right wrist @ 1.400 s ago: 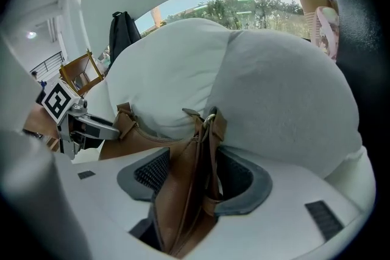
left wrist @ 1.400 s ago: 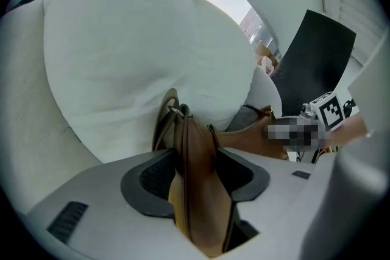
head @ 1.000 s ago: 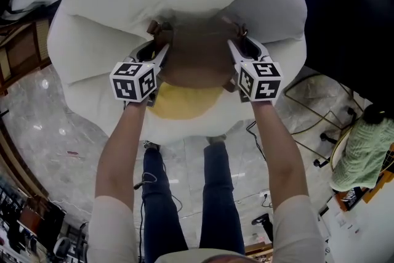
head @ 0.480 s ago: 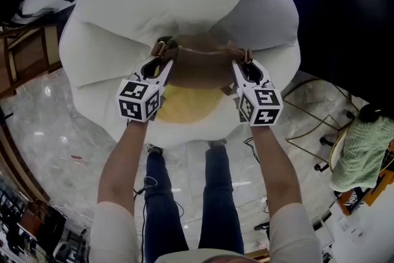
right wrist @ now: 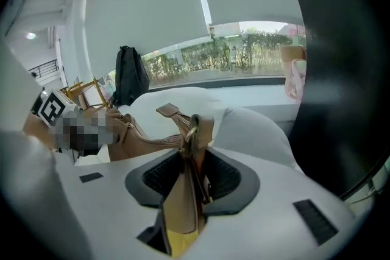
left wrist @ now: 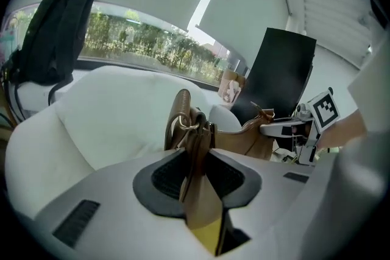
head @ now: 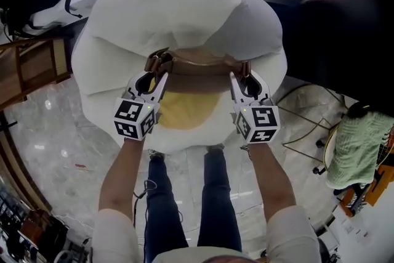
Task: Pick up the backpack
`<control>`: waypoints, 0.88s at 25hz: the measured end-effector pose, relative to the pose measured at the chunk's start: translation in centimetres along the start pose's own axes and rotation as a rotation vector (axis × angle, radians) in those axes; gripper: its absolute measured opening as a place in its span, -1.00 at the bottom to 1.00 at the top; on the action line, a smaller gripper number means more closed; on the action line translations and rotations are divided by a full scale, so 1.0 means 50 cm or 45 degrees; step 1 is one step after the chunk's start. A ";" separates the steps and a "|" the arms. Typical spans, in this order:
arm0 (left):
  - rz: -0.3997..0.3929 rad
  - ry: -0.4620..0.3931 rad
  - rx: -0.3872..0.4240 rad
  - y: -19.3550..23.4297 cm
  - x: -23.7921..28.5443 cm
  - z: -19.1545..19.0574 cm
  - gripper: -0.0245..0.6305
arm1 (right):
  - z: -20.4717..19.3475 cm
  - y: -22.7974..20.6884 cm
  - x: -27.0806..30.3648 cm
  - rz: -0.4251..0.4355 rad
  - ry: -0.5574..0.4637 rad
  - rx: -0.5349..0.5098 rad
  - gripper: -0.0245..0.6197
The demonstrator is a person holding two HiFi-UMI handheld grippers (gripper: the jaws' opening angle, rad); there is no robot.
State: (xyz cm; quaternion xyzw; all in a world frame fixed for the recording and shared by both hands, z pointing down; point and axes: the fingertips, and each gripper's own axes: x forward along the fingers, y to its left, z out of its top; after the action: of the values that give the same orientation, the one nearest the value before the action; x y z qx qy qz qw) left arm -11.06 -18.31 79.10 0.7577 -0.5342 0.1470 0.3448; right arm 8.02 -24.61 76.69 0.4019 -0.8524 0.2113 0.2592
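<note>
Clamping tan backpack [head: 197, 66] strap ends in left claw [head: 155, 76] and right claw [head: 243, 78], jaws just closing tighter. Higher than 1 second ago, lifting off white beanbag [head: 178, 9]; looks nearly picked up.

the backpack [head: 198, 66] is tan-brown with a yellow panel, the big cushion [head: 172, 9] is white, the left gripper [head: 154, 71] and right gripper [head: 244, 75] are pale grey with black pads and black-and-white square-patterned cubes, the floor [head: 55, 132] is veined grey marble, and the trousers [head: 163, 206] are dark blue.
</note>
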 end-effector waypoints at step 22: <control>-0.030 -0.173 0.080 -0.192 -0.262 0.294 -0.57 | 0.320 0.070 -0.327 -0.074 -0.220 -0.088 -0.46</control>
State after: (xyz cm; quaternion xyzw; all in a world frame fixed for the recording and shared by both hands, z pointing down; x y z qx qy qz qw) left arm -9.53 -17.19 57.27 0.7827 -0.5425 0.1078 0.2853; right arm 9.75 -22.23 53.74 0.4342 -0.8663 0.1388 0.2045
